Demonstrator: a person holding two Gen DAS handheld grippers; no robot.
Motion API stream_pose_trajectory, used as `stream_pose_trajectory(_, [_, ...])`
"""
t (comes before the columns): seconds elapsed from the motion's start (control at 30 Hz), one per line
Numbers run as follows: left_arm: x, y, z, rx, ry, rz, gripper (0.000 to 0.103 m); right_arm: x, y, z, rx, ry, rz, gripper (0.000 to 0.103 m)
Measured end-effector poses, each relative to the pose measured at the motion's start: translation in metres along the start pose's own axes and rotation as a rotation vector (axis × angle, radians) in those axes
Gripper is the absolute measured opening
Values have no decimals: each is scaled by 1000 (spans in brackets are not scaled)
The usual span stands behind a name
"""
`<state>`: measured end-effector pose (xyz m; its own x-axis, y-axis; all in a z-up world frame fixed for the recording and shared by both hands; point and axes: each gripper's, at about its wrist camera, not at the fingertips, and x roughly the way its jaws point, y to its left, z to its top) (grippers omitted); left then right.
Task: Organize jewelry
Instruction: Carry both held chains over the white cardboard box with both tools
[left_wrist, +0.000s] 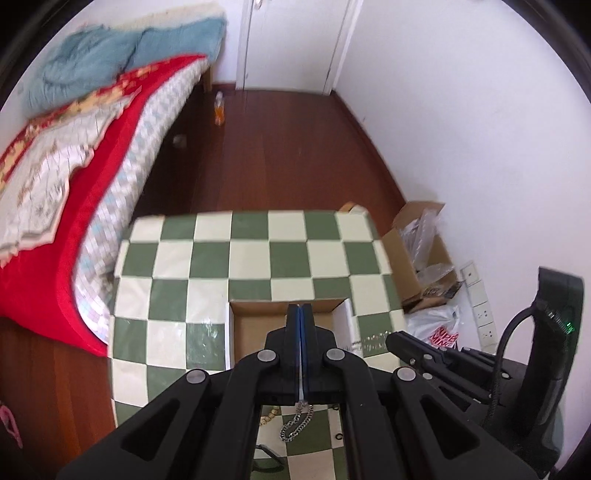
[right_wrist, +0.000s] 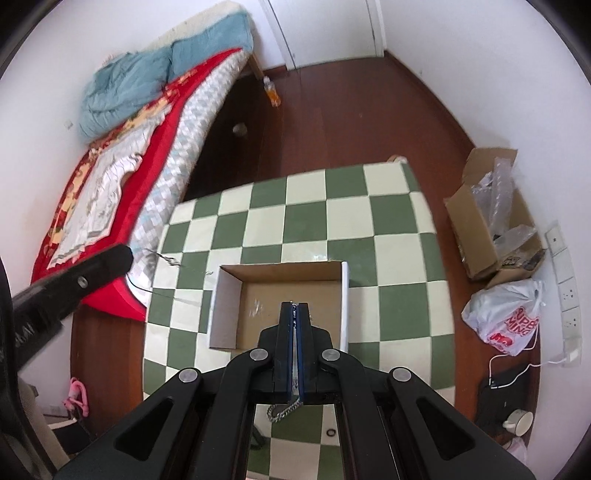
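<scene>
Checkered worktop (right_wrist: 399, 221) beside the bed

A green-and-cream cloth covers it; an open cardboard box (right_wrist: 229, 295) sits on it, with a small dark ring (right_wrist: 331, 432) nearer the front edge.

Your table (right_wrist: 399, 266) wears green-and-cream checks; box (right_wrist: 280, 295) plain brown card; bed (left_wrist: 55, 258) red; floor (left_wrist: 295, 147) dark reddish wood.
</scene>
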<state>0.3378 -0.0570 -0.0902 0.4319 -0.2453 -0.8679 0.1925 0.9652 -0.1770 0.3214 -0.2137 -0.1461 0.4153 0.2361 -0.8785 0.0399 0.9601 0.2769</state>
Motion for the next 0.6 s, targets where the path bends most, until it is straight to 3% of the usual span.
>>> stream_pose_trajectory(0.33, [105,47,-11,-100,187,16,0,110,-11,20,-11,197,-34,1])
stream_pose_trajectory(0.57, [124,63,-8,-129,229,47,1,138,-9,31,-42,261,-89,3])
stream_pose_trajectory(0.6, [123,64,-7,-126,231,57,3,138,-8,32,-45,264,-96,9])
